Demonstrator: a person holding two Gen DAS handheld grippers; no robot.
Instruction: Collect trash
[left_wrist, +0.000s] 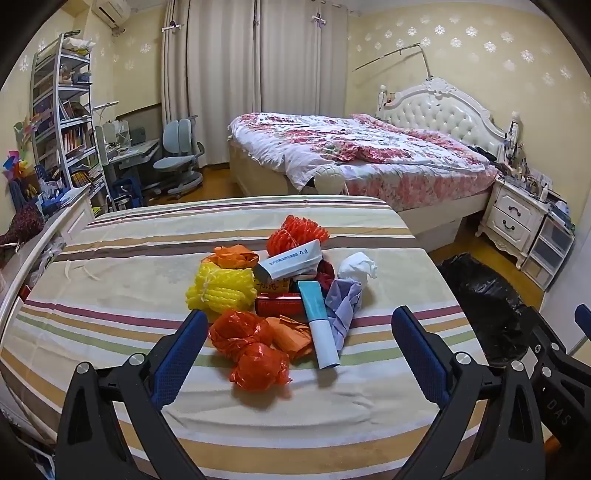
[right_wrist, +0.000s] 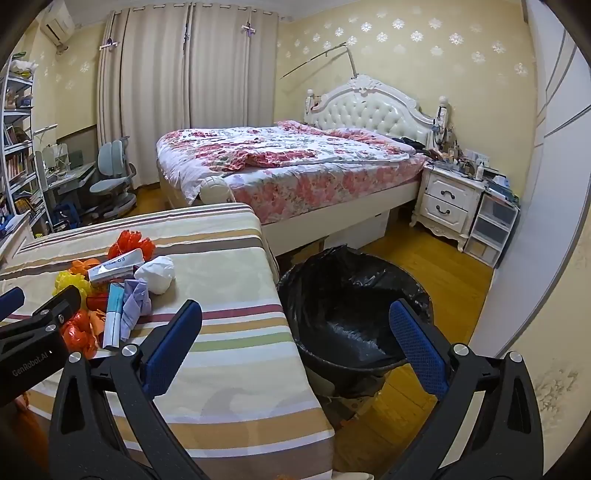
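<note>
A heap of trash lies on a striped tablecloth (left_wrist: 129, 280): yellow foam net (left_wrist: 221, 291), orange-red foam net (left_wrist: 295, 232), crumpled red plastic (left_wrist: 255, 354), a teal and white tube (left_wrist: 319, 325), a white box (left_wrist: 288, 264), a white paper ball (left_wrist: 356, 267) and lilac cloth (left_wrist: 345, 306). My left gripper (left_wrist: 299, 325) is open just short of the heap, the red plastic lying between its fingers. My right gripper (right_wrist: 295, 317) is open with nothing in it, over the table's right edge and the bin (right_wrist: 354, 306), which is lined with a black bag and stands on the floor. The heap (right_wrist: 122, 295) shows at its left.
A flowered bed (right_wrist: 295, 162) with a white headboard stands behind the table. A white nightstand (right_wrist: 447, 199) and plastic drawers (right_wrist: 491, 229) are at the right wall. Left are a bookshelf (left_wrist: 62, 122), a desk and a grey chair (left_wrist: 177, 155). Wooden floor (right_wrist: 443, 280) surrounds the bin.
</note>
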